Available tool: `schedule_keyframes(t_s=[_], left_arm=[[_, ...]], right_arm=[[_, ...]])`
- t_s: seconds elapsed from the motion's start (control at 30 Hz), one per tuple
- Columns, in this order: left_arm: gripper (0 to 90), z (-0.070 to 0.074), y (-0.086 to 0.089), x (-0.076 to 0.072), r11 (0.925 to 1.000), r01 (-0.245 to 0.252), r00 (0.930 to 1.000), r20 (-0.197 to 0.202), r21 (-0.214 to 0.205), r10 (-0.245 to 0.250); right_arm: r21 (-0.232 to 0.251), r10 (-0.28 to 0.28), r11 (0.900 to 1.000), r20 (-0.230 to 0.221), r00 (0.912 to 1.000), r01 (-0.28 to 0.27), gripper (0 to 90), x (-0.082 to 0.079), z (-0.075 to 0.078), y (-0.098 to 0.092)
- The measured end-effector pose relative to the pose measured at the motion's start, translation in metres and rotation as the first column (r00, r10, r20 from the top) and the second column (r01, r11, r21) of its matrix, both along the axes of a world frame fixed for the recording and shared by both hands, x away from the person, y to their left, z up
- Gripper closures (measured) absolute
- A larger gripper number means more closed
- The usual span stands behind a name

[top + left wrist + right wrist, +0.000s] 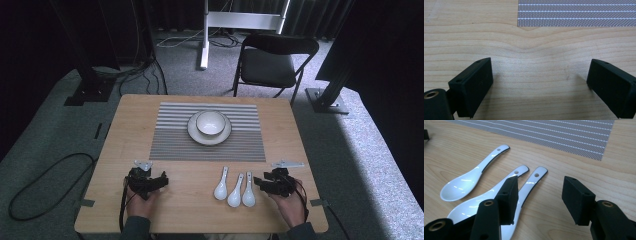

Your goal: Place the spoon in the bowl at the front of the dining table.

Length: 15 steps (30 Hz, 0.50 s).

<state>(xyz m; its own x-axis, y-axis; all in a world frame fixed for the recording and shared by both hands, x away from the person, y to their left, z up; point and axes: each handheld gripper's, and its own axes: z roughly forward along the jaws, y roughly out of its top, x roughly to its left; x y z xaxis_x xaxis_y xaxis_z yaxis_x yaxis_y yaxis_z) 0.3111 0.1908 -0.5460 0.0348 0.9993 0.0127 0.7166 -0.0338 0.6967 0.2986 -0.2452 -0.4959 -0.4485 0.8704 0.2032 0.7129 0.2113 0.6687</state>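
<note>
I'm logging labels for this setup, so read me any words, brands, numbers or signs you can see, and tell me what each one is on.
None: no readable text stands on the spoons, bowl, plate, striped mat, table or either tongs.

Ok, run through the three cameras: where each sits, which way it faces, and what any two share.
High view: above the person's side, looking forward and down at the table; forearms, left gripper and right gripper show.
Left gripper view: rides the left gripper, faces bare wood; black jaws wide apart.
Right gripper view: rides the right gripper, faces three spoons; jaws apart.
Shared: the striped placemat edge in all three.
</note>
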Motion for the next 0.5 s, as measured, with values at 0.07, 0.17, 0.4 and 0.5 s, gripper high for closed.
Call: schedule_keyframes(t_s=[0.07,0.17,0.4,0.5], left_arm=[[7.0,0.0001,0.0,-0.0001,1.0,0.0,1.0,-0.001,0.001,0.0],[7.0,0.0,-0.0001,-0.0001,1.0,-0.001,1.0,-0.001,0.001,0.001],[7.0,0.0001,-0.0002,-0.0002,1.0,-0.002,1.0,-0.001,0.001,0.002],[7.0,0.0001,-0.0003,-0.0002,1.0,-0.003,1.0,-0.001,0.001,0.003]], right_arm=[[-0.001,0.003,1.0,0.006,1.0,-0.003,46.5,-0.0008,0.0018,0.0013],[0.0,0.006,1.0,0.008,0.9999,-0.006,46.5,-0.0013,0.0029,0.0021],[-0.012,0.008,0.9999,0.006,1.0,-0.007,46.5,-0.0014,0.0018,0.0049],[-0.012,0.007,0.9999,0.006,1.0,-0.007,46.5,-0.0018,0.0021,0.0055]])
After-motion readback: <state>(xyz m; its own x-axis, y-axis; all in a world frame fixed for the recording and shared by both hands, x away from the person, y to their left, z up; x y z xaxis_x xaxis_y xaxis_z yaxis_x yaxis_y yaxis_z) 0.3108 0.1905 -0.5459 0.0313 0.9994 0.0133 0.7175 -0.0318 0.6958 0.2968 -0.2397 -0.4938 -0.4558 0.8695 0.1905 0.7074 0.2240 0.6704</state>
